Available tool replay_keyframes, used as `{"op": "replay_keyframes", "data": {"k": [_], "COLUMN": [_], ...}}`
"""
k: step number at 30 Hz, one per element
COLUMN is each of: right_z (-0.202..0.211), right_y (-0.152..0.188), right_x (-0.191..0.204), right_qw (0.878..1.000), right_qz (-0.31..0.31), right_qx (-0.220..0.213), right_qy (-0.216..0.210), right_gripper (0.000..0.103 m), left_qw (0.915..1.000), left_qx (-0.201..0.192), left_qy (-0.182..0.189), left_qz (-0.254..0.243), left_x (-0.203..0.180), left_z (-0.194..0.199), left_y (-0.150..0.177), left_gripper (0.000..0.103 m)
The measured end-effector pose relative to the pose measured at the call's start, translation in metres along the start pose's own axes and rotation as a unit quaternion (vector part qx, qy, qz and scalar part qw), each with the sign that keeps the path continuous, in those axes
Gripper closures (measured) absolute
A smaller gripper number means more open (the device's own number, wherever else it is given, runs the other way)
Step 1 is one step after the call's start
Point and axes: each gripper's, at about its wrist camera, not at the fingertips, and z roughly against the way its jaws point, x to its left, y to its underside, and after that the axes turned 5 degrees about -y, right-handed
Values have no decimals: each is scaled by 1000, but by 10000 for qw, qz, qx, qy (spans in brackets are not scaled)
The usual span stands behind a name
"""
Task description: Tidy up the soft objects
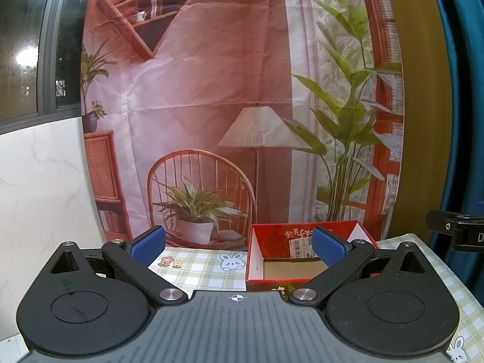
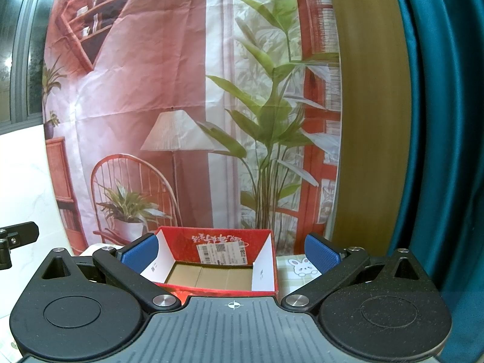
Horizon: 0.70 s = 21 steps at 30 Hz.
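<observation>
Hovering above the checked tablecloth [image 1: 193,275], both grippers are pointing toward the printed backdrop [image 1: 211,90] with their jaws spread wide and holding nothing. No soft object is showing in either view, so its location cannot be told; only the receptacle, a red cardboard box [image 2: 217,290], is visible, and it is lying open and empty. From the right gripper [image 2: 231,254] the box is sitting at 12 o'clock, directly between the blue pads [image 2: 142,252], with its long axis running 9 to 3 o'clock across the fingers. From the left gripper [image 1: 239,246] the box is lying toward 1 o'clock, partly behind the right-hand pad. The right gripper is therefore judged the nearer to the box. A blue curtain [image 2: 438,151] is hanging at 3 o'clock, and a white marble-look wall [image 1: 39,181] is standing at 9 o'clock. Nothing is obstructing the box opening.
</observation>
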Motion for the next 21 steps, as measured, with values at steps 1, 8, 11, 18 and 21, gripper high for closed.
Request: {"op": "replay_keyframes", "data": {"k": [1,8,11,18,21], "right_z": [0,0,0,-1,-2], "right_y": [0,0,1,-1,2], "right_x": [0,0,0,0,0], "right_qw": [10000,10000,10000,10000,10000], "right_qz": [2,-1,-2,-5,-10], "right_qx": [0,0,4,2,10], "right_qy": [1,-2,0,0,-2], "right_gripper": [0,0,0,0,0], "left_qw": [10000,10000,10000,10000,10000], "left_qx": [-1,4,9,43,72], "left_qy": [-3,-3,12,39,51], "left_qz": [0,4,16,17,0], "left_x": [0,0,1,1,0], "left_z": [0,0,0,0,-1], "left_y": [0,0,0,0,1], "left_gripper": [0,0,0,0,0]}}
